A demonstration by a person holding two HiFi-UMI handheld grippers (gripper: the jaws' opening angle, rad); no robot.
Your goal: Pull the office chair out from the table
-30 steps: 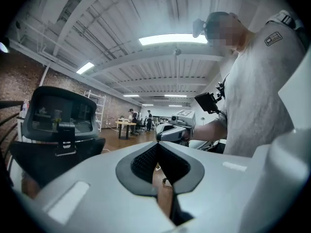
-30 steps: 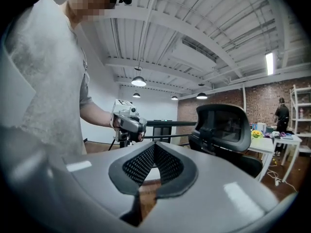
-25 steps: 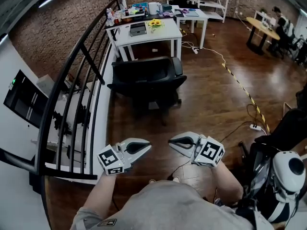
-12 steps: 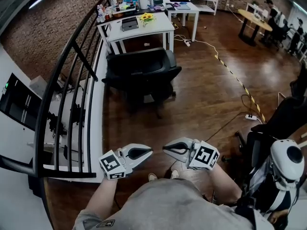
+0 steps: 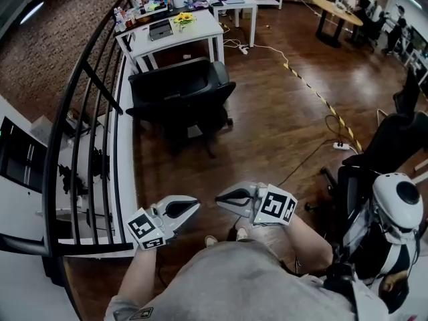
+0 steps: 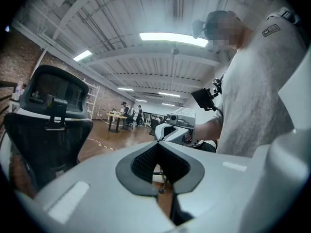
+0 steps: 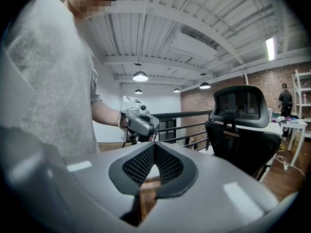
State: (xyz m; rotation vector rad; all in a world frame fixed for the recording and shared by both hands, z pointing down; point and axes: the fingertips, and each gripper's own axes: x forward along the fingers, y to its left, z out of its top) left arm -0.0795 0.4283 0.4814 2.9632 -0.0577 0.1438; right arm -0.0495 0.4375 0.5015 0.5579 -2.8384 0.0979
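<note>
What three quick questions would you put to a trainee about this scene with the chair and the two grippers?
1. True or false: the left gripper is clamped on the office chair.
2. Pick one. What stands on the white table behind the chair? A: yellow flowers. B: a bicycle. C: a fish tank.
3. Short answer: are the jaws of the right gripper open or shut?

Key: 1 false, it is shut on nothing and well apart from the chair. 2 A. 3 shut.
</note>
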